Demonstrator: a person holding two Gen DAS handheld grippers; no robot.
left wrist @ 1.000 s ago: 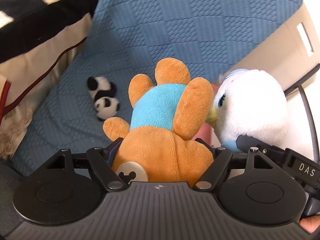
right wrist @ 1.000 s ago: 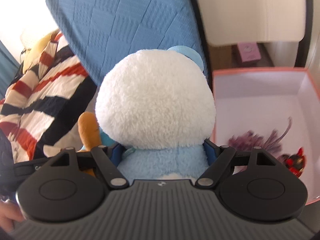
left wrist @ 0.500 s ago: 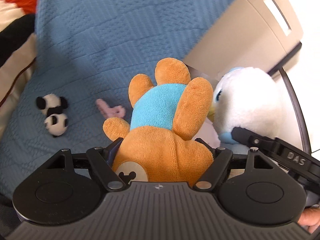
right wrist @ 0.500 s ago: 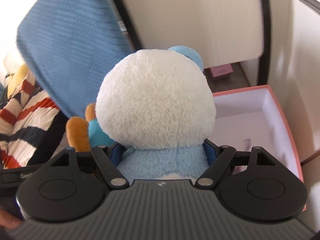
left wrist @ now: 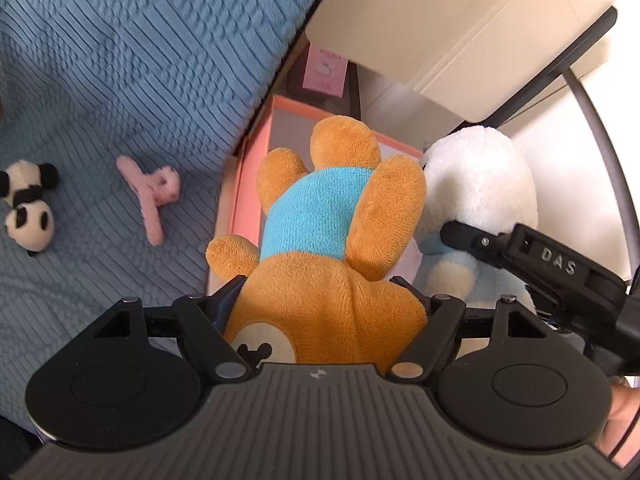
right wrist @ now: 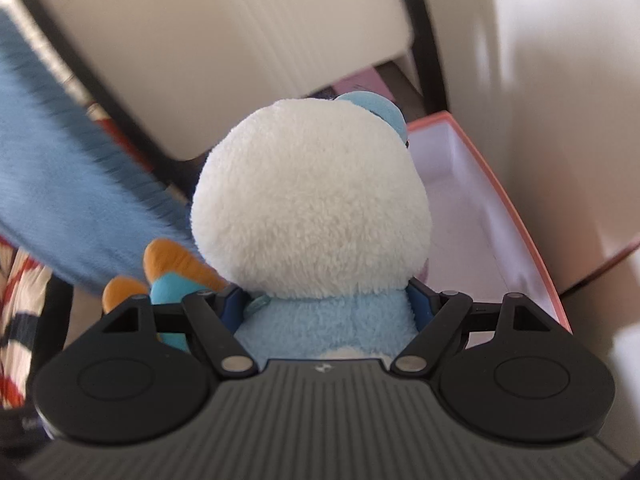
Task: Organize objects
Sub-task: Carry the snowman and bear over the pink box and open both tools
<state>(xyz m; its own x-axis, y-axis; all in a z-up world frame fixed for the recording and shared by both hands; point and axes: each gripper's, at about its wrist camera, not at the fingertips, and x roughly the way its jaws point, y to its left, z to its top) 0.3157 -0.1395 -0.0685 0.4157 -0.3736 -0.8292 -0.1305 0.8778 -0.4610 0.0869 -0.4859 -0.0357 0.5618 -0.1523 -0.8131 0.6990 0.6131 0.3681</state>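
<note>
My left gripper is shut on an orange plush bear in a turquoise shirt, held head toward the camera with its legs pointing away. My right gripper is shut on a white and light-blue plush bird, seen from behind. In the left wrist view the bird hangs just right of the bear, with the right gripper's black finger across it. Both toys hang over a pink open box beside the bed; its pale inside and rim show at right in the right wrist view.
A small panda plush and a pink fuzzy hair clip lie on the blue quilted bed cover. A beige cabinet with black frame stands behind the box. A striped blanket lies at far left.
Both grippers have carried their toys sideways off the bed to above the pink box. The panda has slid to the left edge of view, and the pink clip and box have come into sight.
</note>
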